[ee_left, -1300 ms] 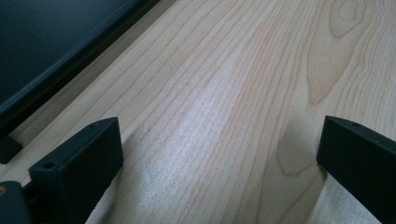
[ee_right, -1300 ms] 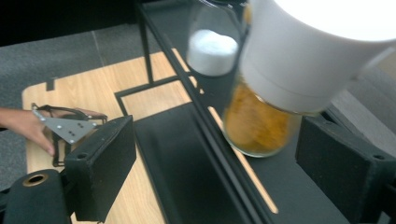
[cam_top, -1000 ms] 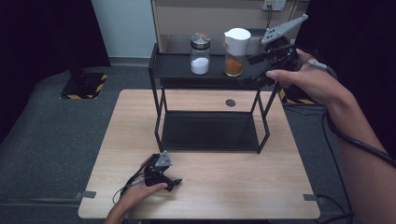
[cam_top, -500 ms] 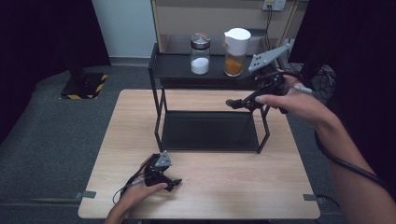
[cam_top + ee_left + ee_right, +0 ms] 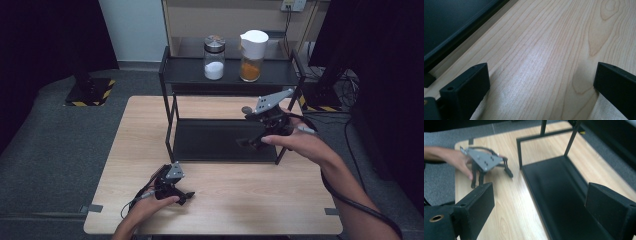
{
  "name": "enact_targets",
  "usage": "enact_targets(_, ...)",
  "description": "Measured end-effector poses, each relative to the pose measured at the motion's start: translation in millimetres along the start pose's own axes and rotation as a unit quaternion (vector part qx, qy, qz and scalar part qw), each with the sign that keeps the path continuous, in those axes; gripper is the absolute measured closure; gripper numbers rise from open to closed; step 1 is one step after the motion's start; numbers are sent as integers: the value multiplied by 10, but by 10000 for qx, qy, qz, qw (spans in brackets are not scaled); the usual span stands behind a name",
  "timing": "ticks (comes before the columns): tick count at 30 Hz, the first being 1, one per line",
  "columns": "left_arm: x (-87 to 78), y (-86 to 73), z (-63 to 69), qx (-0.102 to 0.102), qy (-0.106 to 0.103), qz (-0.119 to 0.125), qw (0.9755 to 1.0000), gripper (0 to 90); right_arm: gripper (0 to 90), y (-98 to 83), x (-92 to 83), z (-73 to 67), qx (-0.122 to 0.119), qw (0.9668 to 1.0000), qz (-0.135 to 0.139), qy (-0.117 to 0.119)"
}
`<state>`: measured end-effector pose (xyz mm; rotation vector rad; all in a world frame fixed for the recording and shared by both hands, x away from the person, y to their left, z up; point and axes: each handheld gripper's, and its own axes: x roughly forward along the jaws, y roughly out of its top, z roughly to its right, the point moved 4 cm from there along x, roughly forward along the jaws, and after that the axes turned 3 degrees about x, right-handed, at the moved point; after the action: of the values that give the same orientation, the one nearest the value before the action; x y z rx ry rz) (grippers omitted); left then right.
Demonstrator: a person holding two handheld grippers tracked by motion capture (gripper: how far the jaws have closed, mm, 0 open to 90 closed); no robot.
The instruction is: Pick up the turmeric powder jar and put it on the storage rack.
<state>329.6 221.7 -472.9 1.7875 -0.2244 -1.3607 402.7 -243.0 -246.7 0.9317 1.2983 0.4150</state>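
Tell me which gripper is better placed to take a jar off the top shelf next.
Probably right. The right gripper hangs open beside the rack, below the orange jar. The left gripper rests open on the table, far from both jars.

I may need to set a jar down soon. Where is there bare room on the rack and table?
The rack's lower shelf is bare, though the right gripper hangs at its right end. The wooden table is bare in front of the rack, right of the left gripper. The top shelf is free left of the white-filled jar; the orange-filled jar crowds its right half.
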Motion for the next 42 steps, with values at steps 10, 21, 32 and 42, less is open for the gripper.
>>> enact_targets(10,0,0,0,0,0,2,10000,0,103,-561,403,-88,276,9993,-243,96)
enact_targets(21,1,-1,0,2,0,4,10000,0,81,-1281,674,-176,673,9974,-239,59)
enact_targets(32,1,-1,0,1,1,5,10000,0,74,-1719,754,-304,763,9964,-381,-25)
enact_targets(42,1,0,-1,6,-6,-9,10000,0,79,-2033,672,-332,879,9948,-376,-342)
